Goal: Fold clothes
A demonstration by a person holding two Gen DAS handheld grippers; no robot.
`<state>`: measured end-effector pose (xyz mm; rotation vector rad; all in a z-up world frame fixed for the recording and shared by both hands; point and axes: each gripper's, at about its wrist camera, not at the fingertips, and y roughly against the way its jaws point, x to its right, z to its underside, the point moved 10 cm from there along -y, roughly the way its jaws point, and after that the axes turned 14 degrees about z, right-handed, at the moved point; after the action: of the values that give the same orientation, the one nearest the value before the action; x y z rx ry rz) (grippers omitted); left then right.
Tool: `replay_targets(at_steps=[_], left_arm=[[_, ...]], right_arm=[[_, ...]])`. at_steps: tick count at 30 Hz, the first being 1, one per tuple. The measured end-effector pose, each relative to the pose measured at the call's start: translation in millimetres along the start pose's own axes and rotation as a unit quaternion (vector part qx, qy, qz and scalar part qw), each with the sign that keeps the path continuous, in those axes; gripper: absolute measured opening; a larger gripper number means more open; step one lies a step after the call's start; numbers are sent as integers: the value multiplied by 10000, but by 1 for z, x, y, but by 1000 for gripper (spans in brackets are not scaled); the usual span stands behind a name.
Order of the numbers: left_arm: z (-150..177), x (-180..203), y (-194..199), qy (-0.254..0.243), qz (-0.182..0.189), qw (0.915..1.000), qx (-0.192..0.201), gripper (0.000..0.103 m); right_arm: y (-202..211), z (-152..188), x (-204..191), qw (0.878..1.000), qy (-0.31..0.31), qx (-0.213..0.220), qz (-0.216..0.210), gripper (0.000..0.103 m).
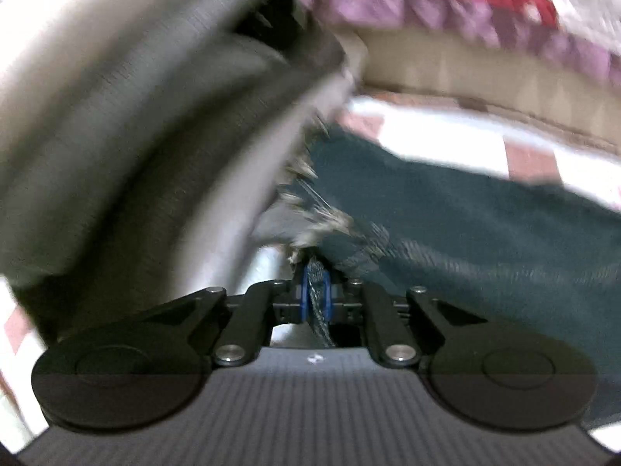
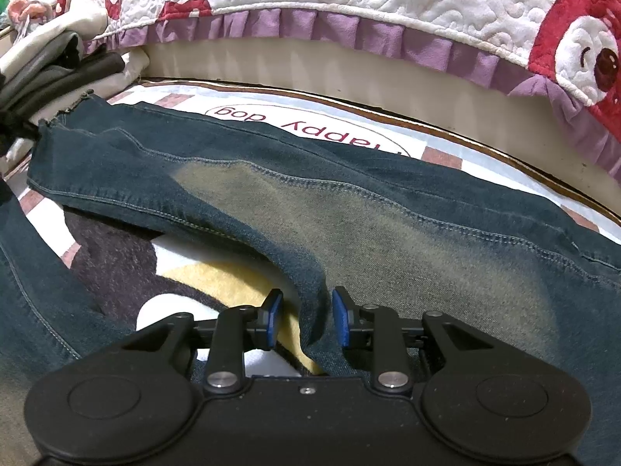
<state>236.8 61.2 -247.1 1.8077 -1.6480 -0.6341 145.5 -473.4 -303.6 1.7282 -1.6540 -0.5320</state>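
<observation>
Dark blue jeans (image 2: 349,209) lie stretched across a printed mat, one leg reaching to the far left with a frayed hem (image 2: 62,112). My right gripper (image 2: 306,320) is open, its blue pads either side of a raised fold of the denim at the near edge. In the blurred left wrist view my left gripper (image 1: 316,299) is shut on the frayed denim hem, and the jeans (image 1: 465,240) trail away to the right.
A stack of grey and white folded clothes (image 2: 46,73) sits at the far left and fills the left half (image 1: 136,124) of the left wrist view. A quilted cover with a purple frill (image 2: 349,27) hangs over the far side. The mat (image 2: 310,124) bears a printed logo.
</observation>
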Motion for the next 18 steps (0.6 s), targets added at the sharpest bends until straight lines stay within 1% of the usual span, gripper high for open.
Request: replay_targets(at_steps=[3, 5, 7, 10, 11, 12, 13, 16, 18], left_arm=[[-20, -6, 57, -293, -322, 9966, 701, 7], [-17, -17, 79, -191, -490, 9954, 800, 7], [-5, -31, 83, 113, -546, 9962, 674, 7], [15, -40, 73, 165, -670, 9970, 340, 7], [19, -40, 70, 159, -703, 9971, 254, 7], [24, -41, 67, 152, -737, 9970, 169, 7], [28, -42, 64, 145, -770, 9969, 83, 7], [40, -44, 55, 125, -870, 9960, -173, 7], [49, -45, 50, 112, -936, 9950, -344, 9]], right_arm=[[0, 0, 0, 10000, -7, 31, -7, 32], [1, -1, 2, 10000, -32, 43, 25, 32], [2, -2, 2, 10000, -71, 40, 2, 32], [5, -4, -2, 9998, -71, 51, -162, 34], [7, -2, -8, 9993, 26, -20, -361, 20], [7, 1, -14, 9987, 159, -133, -470, 16], [7, 2, -17, 9988, 233, -111, -410, 16], [11, -3, -15, 9989, 97, -69, -456, 15], [19, -9, -12, 9978, -83, 0, -652, 16]])
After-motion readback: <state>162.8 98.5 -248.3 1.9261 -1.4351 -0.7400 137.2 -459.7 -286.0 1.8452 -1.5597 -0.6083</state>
